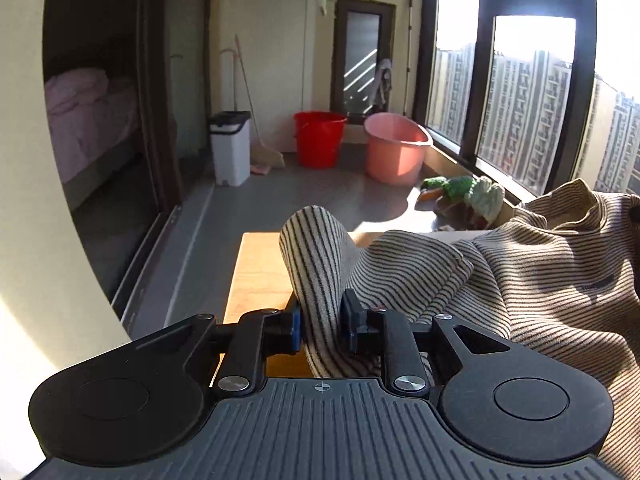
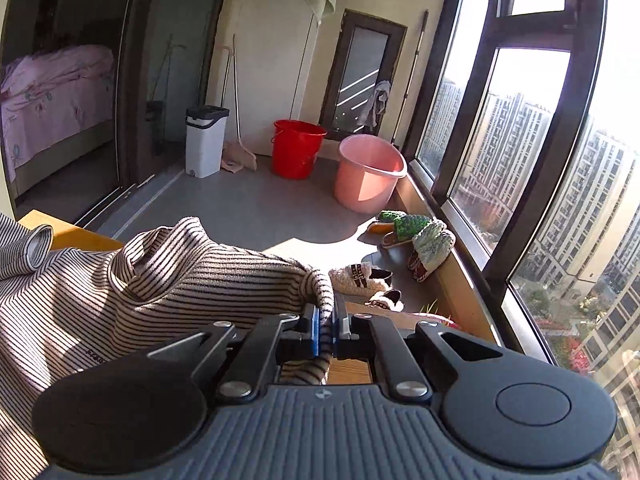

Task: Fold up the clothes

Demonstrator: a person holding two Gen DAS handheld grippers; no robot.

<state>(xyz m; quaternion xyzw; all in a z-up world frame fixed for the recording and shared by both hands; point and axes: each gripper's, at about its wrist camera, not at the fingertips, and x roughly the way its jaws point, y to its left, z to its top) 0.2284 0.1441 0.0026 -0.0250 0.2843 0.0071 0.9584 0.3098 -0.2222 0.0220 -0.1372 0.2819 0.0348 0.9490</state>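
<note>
Striped sweater [image 1: 540, 280] sprawls across one wooden counter [image 1: 260, 272], its two ends pinched: left gripper [image 1: 320, 320] jaws clamp a sleeve at the counter's left edge, right gripper [image 2: 326, 330] jaws another fold.

The left gripper [image 1: 320, 326] pinches a fold of the striped sweater [image 1: 520, 280], which rises in a hump between its fingers above the wooden counter [image 1: 260, 272]. Beyond, on the grey floor, stand a red bucket [image 1: 319, 139], a pink tub [image 1: 394, 148] and a white bin [image 1: 231, 148].
</note>
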